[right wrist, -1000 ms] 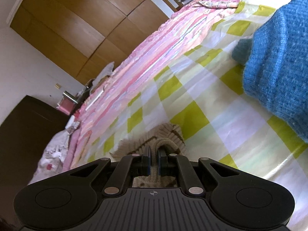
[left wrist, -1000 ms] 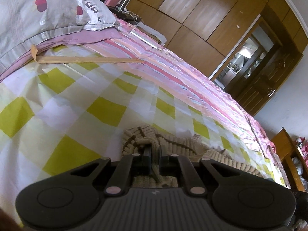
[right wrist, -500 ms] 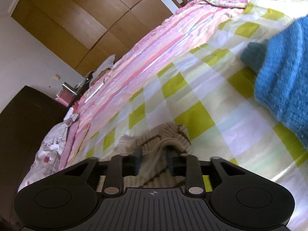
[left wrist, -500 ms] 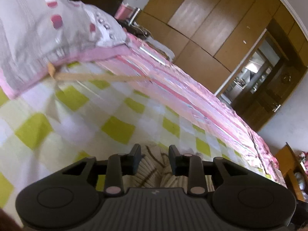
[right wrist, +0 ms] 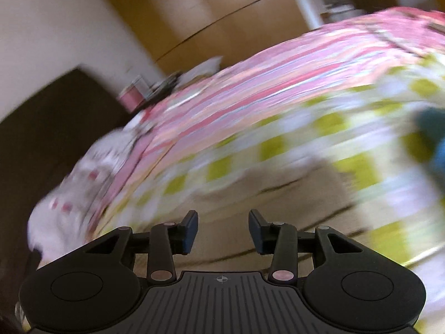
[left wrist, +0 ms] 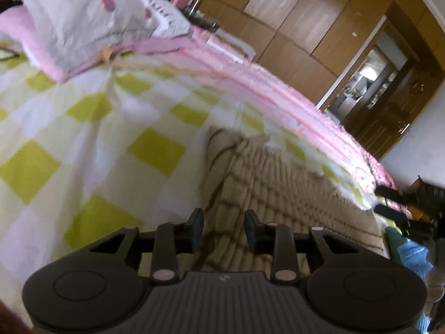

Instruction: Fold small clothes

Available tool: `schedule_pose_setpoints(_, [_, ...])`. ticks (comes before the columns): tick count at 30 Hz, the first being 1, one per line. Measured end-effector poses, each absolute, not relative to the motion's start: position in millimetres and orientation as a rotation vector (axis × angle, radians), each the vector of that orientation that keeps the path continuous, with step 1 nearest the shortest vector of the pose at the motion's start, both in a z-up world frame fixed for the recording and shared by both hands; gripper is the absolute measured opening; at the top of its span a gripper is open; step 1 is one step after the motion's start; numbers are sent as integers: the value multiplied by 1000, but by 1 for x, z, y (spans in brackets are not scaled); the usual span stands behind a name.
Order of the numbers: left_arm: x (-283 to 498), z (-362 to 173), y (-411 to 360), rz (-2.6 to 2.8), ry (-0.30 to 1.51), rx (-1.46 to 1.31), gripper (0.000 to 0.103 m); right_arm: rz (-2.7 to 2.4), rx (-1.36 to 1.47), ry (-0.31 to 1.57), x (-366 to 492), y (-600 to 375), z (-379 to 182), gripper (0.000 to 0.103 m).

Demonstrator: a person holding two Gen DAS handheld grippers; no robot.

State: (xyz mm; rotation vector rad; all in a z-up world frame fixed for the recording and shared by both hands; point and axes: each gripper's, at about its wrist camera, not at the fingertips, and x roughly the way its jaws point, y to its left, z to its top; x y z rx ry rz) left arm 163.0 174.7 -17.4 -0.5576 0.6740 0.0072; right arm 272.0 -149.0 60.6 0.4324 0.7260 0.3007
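The left gripper (left wrist: 224, 231) is hovering over a beige knit garment (left wrist: 278, 192) with its fingers (left wrist: 196, 229) spread wide apart, nothing between them; whether the tips are brushing the knit below cannot be told from the left wrist view. The garment, ribbed and crossed by thin dark stripes, is lying flat on the bed (left wrist: 83, 144), on a bedcover checked in yellow-green and white, and it is reaching from under the gripper toward the bed's far right side. Beyond it a pink striped blanket (left wrist: 250, 83) is running along the bed's far edge, and a grey pillow with pink spots (left wrist: 83, 25) is sitting at the upper left. At the right edge of this view the right gripper (left wrist: 400, 208) is showing as dark bars, with a patch of blue knit (left wrist: 411, 253) just below. The right wrist view is heavily blurred: the right gripper (right wrist: 223, 229) is likewise holding its fingers (right wrist: 190, 231) wide apart and empty above the same beige garment (right wrist: 278, 203), which is spreading beneath and ahead of them. A blue shape (right wrist: 436, 150) is sitting at the right edge on the checked cover, and wooden wardrobe doors (right wrist: 222, 14) are standing behind the bed.
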Motion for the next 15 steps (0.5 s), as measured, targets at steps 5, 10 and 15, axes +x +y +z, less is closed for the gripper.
schedule_pose_setpoints(5, [159, -20, 175, -4, 673, -491, 37, 455, 359, 806, 284, -60, 56, 43])
schedule_pose_setpoints(10, [161, -27, 180, -46, 702, -495, 37, 505, 320, 878, 308, 12, 43, 47])
schedule_pose_setpoints(15, [161, -27, 180, -65, 717, -479, 37, 482, 216, 925, 326, 58, 27, 22])
